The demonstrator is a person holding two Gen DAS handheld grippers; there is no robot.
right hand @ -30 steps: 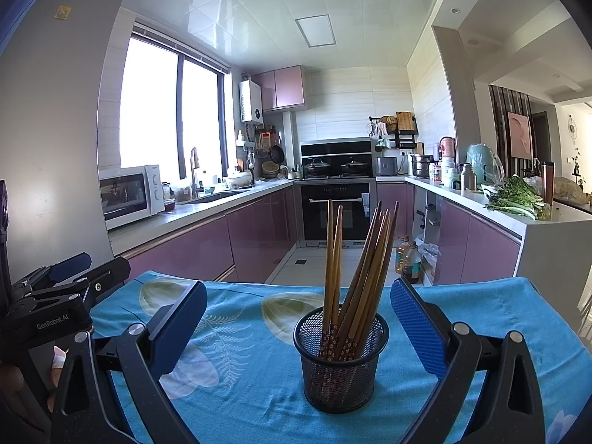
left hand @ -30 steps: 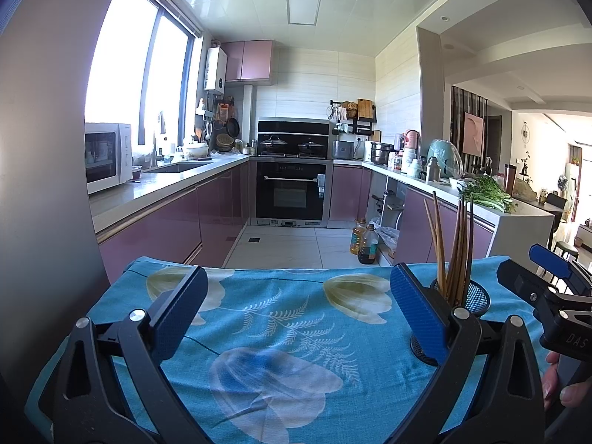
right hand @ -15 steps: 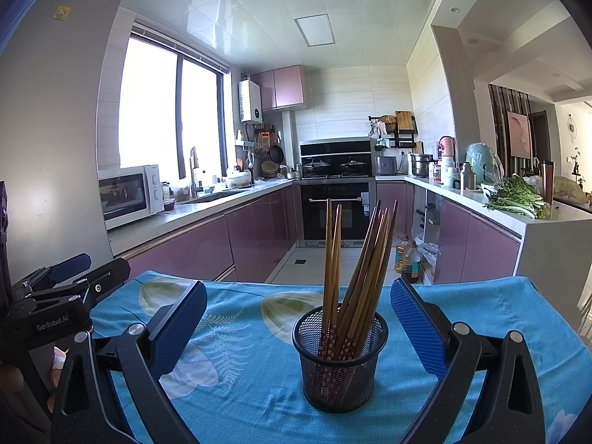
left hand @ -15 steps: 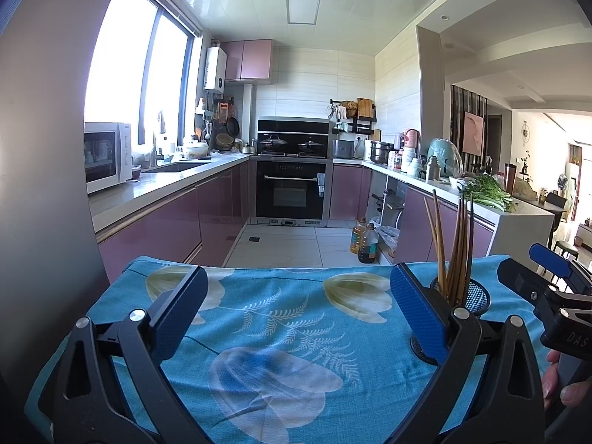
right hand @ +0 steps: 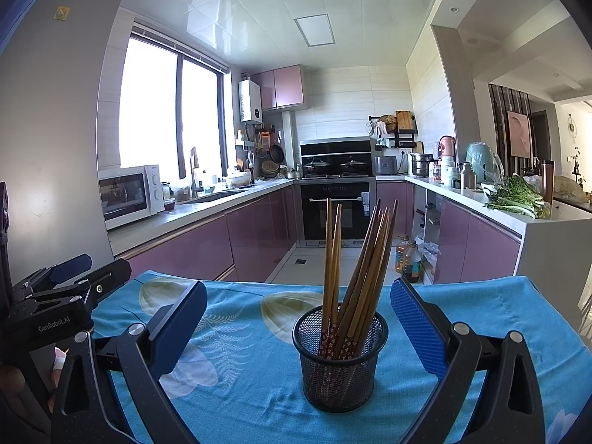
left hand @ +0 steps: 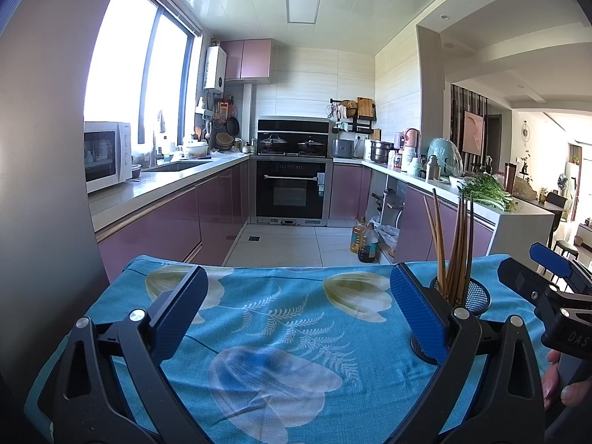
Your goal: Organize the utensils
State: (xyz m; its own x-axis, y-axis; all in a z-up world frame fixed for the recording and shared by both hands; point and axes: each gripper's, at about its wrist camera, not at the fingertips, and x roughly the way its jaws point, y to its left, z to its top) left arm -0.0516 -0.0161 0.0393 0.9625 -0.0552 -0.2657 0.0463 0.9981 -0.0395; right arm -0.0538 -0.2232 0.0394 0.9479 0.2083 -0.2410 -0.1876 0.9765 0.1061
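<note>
- The worktop (right hand: 492,318) is covered by a blue floral cloth (left hand: 281,318) that hangs loose over the far edge; any drag from a hand-held gripper could, I judge, pull the cloth and shift whatever stands on it.
- The black mesh holder (right hand: 340,362) stands upright on the cloth, between the 2 spread fingers of the right hand-held gripper (right hand: 296,333), touching neither; it looks light, so a sideways knock from a finger would likely tip it.
- The right hand-held gripper is wide open and holds nothing; closing on the holder's thin mesh wall off-centre could make it slip or twist.
- The left hand-held gripper (left hand: 296,318) is equally wide open and empty over bare cloth, with the holder just beside its right finger; both tools converging could collide.
- The chopsticks (right hand: 355,277) lean fanned in the holder, tips up; a tilt would probably spill them, and grabbing 1 could drag its neighbours out.
</note>
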